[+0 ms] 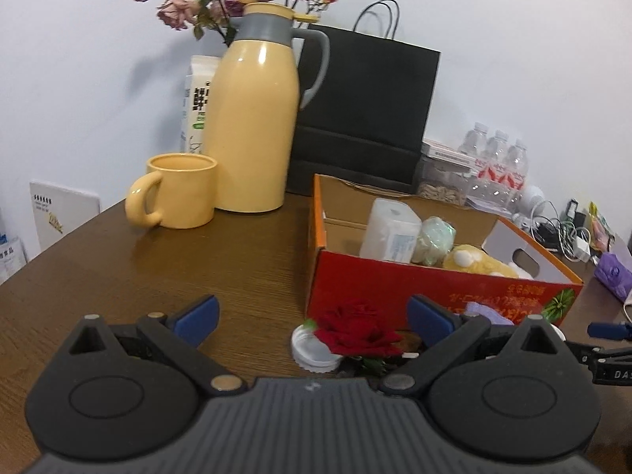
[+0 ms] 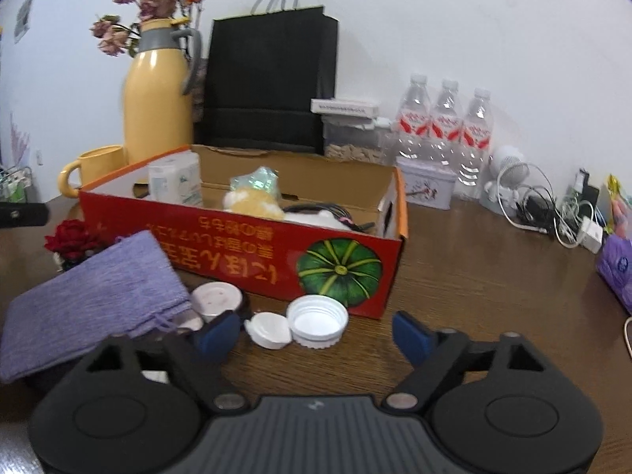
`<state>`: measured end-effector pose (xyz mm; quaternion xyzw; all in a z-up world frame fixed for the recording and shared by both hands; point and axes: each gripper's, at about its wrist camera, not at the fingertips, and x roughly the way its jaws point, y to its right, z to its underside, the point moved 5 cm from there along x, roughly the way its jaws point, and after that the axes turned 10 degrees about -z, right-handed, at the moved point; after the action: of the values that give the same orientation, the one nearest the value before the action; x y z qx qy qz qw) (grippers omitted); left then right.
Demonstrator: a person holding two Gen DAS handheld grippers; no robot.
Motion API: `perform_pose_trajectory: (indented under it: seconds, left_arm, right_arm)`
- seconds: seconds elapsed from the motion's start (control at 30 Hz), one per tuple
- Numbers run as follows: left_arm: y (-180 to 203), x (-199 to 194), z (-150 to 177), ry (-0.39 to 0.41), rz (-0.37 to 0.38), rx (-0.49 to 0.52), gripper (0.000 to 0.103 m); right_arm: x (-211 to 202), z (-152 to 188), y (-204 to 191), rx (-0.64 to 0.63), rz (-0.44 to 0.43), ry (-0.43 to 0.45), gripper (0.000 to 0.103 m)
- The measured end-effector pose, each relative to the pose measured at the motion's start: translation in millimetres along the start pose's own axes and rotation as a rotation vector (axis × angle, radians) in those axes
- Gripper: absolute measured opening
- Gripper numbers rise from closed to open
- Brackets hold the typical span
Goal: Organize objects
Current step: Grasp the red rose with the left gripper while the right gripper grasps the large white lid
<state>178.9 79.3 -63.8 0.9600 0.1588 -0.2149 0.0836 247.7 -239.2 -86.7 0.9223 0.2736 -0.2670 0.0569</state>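
right tool (image 2: 316, 333) spread wide around white caps (image 2: 317, 320).

Box (image 2: 252, 249): stands on the counter (image 2: 474, 276), in front of the paper bag (image 2: 268, 79).
Jug (image 1: 252, 118): left of the bag, with the mug (image 1: 177, 191) before it.
Caps (image 2: 316, 320): before the box.
Pouch (image 2: 91, 300): left of the caps.
Bottles (image 2: 446, 126): right, behind the tin (image 2: 426, 185).
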Motion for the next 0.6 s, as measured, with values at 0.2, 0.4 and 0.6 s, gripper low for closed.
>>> perform_pose_trajectory:
  seconds: [0.2,0.4,0.6]
  left_arm:
    - [0.6,-1.1,-0.5,0.004,0.013,0.000,0.103]
    - [0.0,-0.4,-0.2,0.001,0.011,-0.004,0.103]
    - [0.2,6.0,3.2,-0.024,0.003,0.000,0.103]
  right_arm:
    - [10.5,-2.2,9.6,0.030,0.008,-0.018,0.061]
    - [30.1,-5.3,18.2,0.078,-0.005,-0.056,0.046]
    - [32.4,-2.8,17.4,0.091,-0.034,-0.071,0.039]
